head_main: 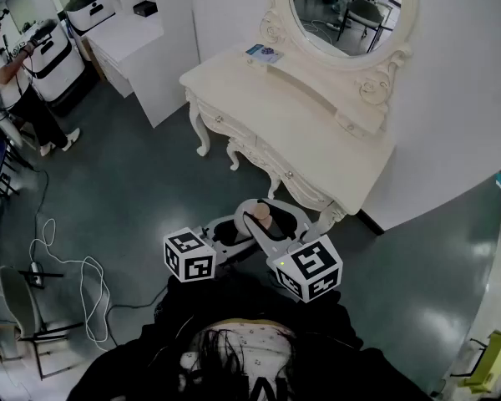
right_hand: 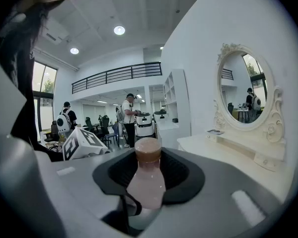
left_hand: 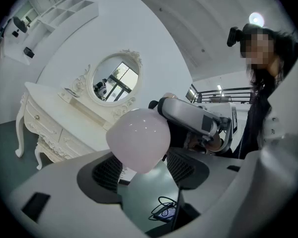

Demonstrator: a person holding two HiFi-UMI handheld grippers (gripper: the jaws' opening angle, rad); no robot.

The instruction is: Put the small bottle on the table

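The small pink bottle point(head_main: 261, 217) with a brown cap point(right_hand: 148, 150) sits between the jaws of my right gripper point(head_main: 271, 215), which is shut on it; in the right gripper view its body point(right_hand: 146, 182) fills the gap. My left gripper point(head_main: 234, 229) hangs just to the left, jaws spread wide. In the left gripper view the bottle's rounded pink end point(left_hand: 138, 139) floats just ahead of the left gripper point(left_hand: 145, 168), and its pads do not press on it. The white dressing table point(head_main: 317, 124) stands ahead of both grippers, across a strip of floor.
An oval mirror point(head_main: 351, 7) rises at the table's back, and a small card point(head_main: 265, 53) lies on its far left end. White cabinets point(head_main: 125, 40) stand at the far left. A person point(head_main: 17, 82) stands at the left edge. Cables point(head_main: 67, 282) and a chair point(head_main: 25, 316) are on the floor.
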